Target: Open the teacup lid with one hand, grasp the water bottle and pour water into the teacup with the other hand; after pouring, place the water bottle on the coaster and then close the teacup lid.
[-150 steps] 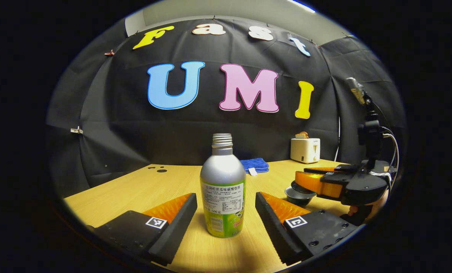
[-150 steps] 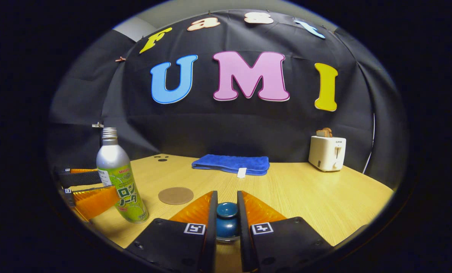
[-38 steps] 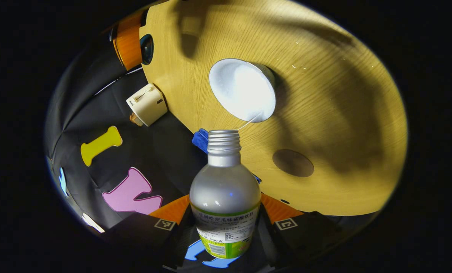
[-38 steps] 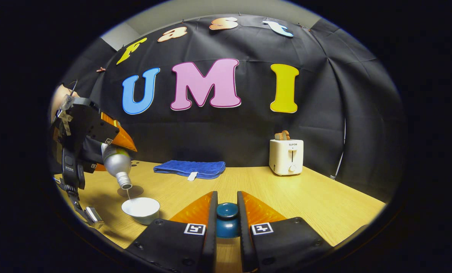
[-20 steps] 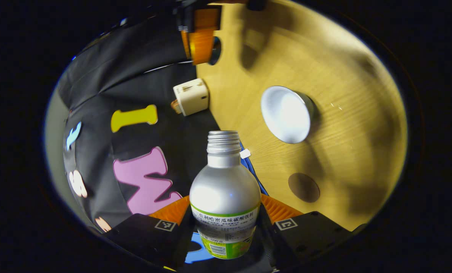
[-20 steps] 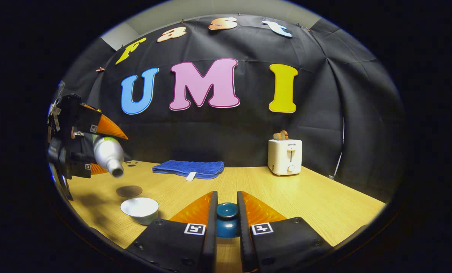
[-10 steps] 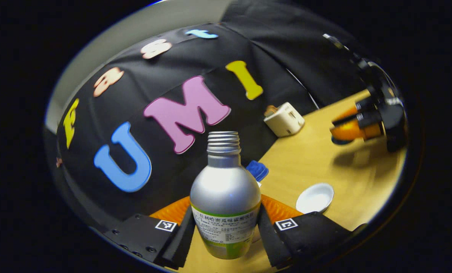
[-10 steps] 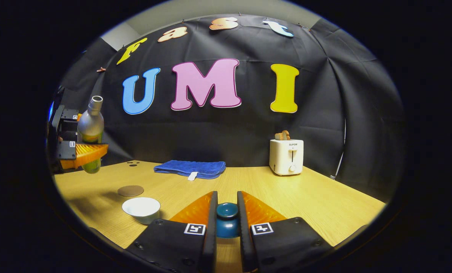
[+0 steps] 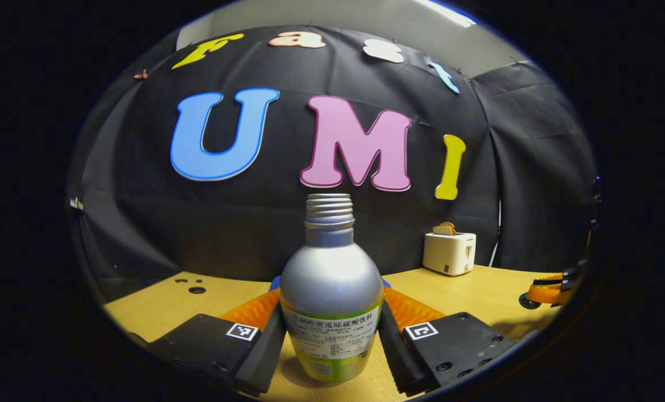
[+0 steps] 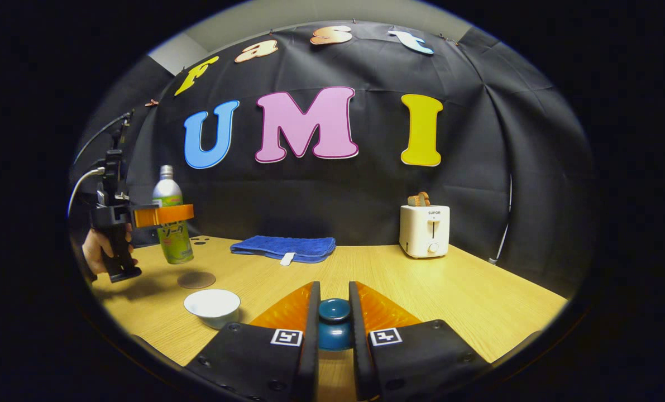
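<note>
- Left gripper [image 9: 331,340]: fingers clamped on the bottle [image 9: 331,290], one on each side of its labelled lower body. The bottle stands upright, its threaded neck uncapped.
- In the right gripper view the bottle [image 10: 170,223] sits at 9 o'clock, held in the air above the worktop [image 10: 449,285] by the left gripper [image 10: 167,215], whose handle a hand [image 10: 99,248] grips.
- The coaster [image 10: 196,280] lies flat on the worktop just below and a little to the right of the bottle's base; bottle and coaster are apart.
- The cup [image 10: 212,307], white and uncovered, stands on the worktop at 7 o'clock, nearer the camera than the coaster.
- Right gripper [image 10: 333,318]: fingers pressed on the blue knob of the lid [image 10: 333,324], held clear of the cup at 6 o'clock.
- In the left gripper view the right gripper [image 9: 550,290] shows at 4 o'clock, at the edge.
- A blue cloth [image 10: 283,247] lies at the back of the worktop; a toaster [image 10: 424,230] stands at 2 o'clock.
</note>
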`<state>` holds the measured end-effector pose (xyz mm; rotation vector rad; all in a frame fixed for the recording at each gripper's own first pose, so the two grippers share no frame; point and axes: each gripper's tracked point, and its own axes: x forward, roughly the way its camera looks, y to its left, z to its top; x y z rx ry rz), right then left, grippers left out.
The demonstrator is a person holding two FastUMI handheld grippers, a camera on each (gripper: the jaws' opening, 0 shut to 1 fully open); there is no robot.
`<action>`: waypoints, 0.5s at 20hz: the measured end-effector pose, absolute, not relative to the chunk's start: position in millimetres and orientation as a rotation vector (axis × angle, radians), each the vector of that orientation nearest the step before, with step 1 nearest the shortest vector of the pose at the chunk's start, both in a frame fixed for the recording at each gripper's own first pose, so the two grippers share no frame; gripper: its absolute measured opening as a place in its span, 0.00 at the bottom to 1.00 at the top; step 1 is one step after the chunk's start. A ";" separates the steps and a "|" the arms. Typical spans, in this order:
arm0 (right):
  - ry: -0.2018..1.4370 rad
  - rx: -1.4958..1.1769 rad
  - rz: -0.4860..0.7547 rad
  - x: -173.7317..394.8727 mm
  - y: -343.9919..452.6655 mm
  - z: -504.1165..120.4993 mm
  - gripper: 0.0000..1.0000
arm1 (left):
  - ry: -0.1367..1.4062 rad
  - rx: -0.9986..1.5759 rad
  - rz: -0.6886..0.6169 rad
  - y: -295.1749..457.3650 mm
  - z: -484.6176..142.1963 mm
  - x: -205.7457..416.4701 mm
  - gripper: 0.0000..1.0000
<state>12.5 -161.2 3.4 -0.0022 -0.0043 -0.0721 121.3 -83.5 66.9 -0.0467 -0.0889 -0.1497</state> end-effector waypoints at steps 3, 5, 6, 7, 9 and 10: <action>-0.004 -0.002 -0.072 12.7 -161.1 3.3 0.29 | -0.037 -0.045 -0.142 -85.2 58.0 117.2 0.81; -0.004 -0.002 -0.072 12.7 -161.2 3.3 0.29 | -0.007 -0.048 -0.136 -92.4 52.5 115.5 0.81; -0.004 -0.002 -0.072 12.5 -161.1 3.4 0.29 | -0.002 -0.048 -0.140 -94.2 48.9 116.4 0.82; -0.004 -0.002 -0.072 12.7 -161.3 3.1 0.29 | 0.003 -0.045 -0.145 -94.5 48.2 113.4 0.82; -0.004 -0.002 -0.072 12.7 -161.0 3.4 0.29 | 0.007 -0.045 -0.152 -89.4 41.9 119.7 0.82; -0.004 -0.002 -0.072 12.8 -161.0 3.4 0.29 | 0.011 -0.040 -0.147 -86.9 37.1 123.9 0.82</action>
